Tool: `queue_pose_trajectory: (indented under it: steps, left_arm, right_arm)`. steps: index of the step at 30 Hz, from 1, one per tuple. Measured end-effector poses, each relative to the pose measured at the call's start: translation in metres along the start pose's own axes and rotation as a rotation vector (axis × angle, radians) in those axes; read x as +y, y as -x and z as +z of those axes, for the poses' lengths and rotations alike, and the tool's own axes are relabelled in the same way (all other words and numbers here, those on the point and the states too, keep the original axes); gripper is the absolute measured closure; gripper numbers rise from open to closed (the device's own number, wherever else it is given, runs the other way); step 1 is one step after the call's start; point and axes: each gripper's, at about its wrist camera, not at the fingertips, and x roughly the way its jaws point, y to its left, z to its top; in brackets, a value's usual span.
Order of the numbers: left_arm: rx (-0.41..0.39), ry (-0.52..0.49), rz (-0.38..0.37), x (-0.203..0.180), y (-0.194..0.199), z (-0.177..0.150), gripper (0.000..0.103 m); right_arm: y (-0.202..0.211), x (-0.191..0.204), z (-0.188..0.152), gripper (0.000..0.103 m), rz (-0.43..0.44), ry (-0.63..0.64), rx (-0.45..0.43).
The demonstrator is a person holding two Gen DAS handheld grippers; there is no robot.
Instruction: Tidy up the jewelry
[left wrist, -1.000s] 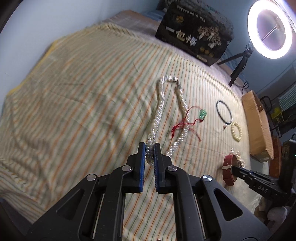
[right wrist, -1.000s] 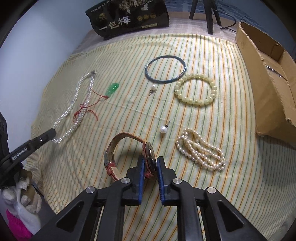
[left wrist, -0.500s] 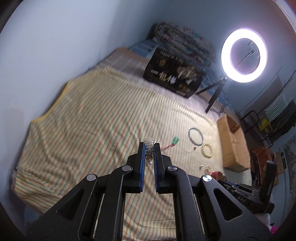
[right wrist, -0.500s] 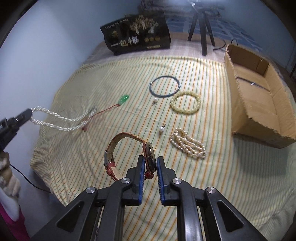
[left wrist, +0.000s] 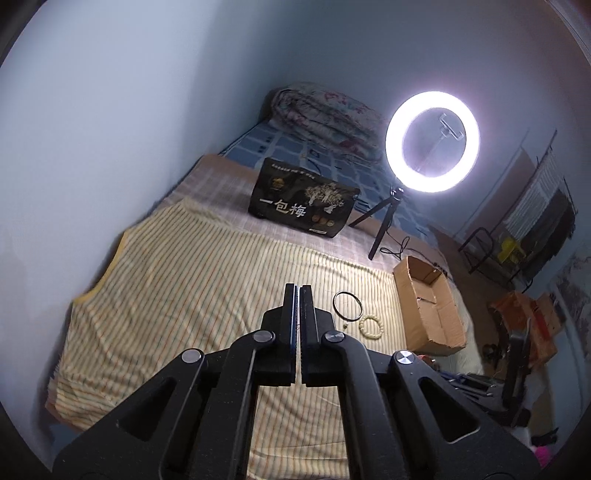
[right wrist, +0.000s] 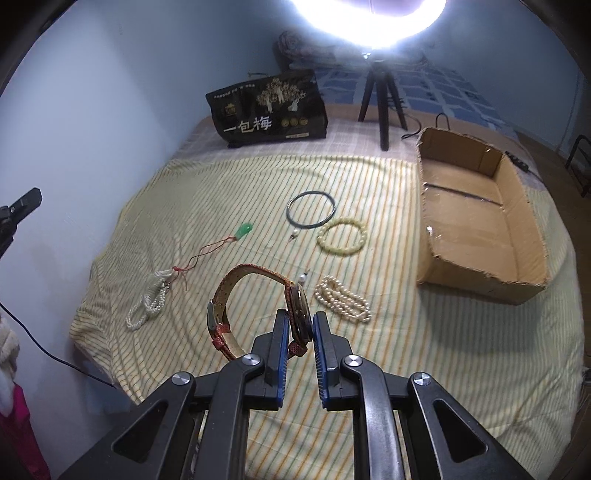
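Right gripper point(right wrist: 298, 325) clamped on watch point(right wrist: 295, 314) face, strap looping left above striped cloth's point(right wrist: 406, 332) near edge, left gripper point(left wrist: 297, 295) fingers pressed together holding nothing, rope pearl necklace point(right wrist: 147, 306) heaped near cloth's left edge

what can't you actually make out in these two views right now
- Watch face: right wrist view, edge-on between the right claw fingers, dial unreadable.
- Cardboard box floor: near wall hides part of it in the right wrist view.
- Ring light: cut off by the top edge and blown out.
- White rope necklace: left wrist view, hidden behind the left claw.
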Motion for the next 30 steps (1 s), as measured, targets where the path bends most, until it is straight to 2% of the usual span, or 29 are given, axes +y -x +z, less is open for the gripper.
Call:
queue_pose_trajectory:
  steps: [6, 8, 9, 10, 12, 20, 22, 26, 30]
  left_arm:
    - [0.129, -0.015, 0.036, 0.017, -0.035, -0.019, 0.103]
    - [0.199, -0.020, 0.055, 0.028, -0.050, -0.032, 0.099]
    - [0.224, -0.014, 0.061, 0.036, -0.055, -0.039, 0.087]
    - [0.242, -0.010, 0.066, 0.042, -0.059, -0.045, 0.071]
    - [0.269, 0.000, 0.081, 0.052, -0.067, -0.056, 0.050]
    - [0.399, 0.076, 0.125, 0.078, -0.105, -0.096, 0.049]
    - [0.439, 0.100, 0.125, 0.082, -0.118, -0.104, 0.044]
    - [0.469, 0.155, 0.159, 0.091, -0.138, -0.111, 0.042]
    - [0.491, 0.151, 0.188, 0.092, -0.151, -0.115, 0.041]
  right_arm:
    - [-0.002, -0.007, -0.007, 0.092, -0.005, -0.007, 0.009]
    - [-0.005, -0.009, -0.010, 0.092, -0.009, -0.004, 0.016]
    - [-0.006, -0.010, -0.011, 0.092, -0.010, -0.005, 0.020]
    - [-0.007, -0.011, -0.013, 0.092, -0.012, -0.007, 0.023]
    - [-0.010, -0.015, -0.016, 0.092, -0.014, -0.016, 0.033]
    - [-0.017, -0.020, -0.022, 0.092, -0.026, -0.031, 0.053]
    - [-0.017, -0.020, -0.022, 0.092, -0.028, -0.031, 0.055]
    - [-0.017, -0.021, -0.021, 0.092, -0.035, -0.038, 0.057]
    - [-0.016, -0.023, -0.022, 0.092, -0.037, -0.043, 0.058]
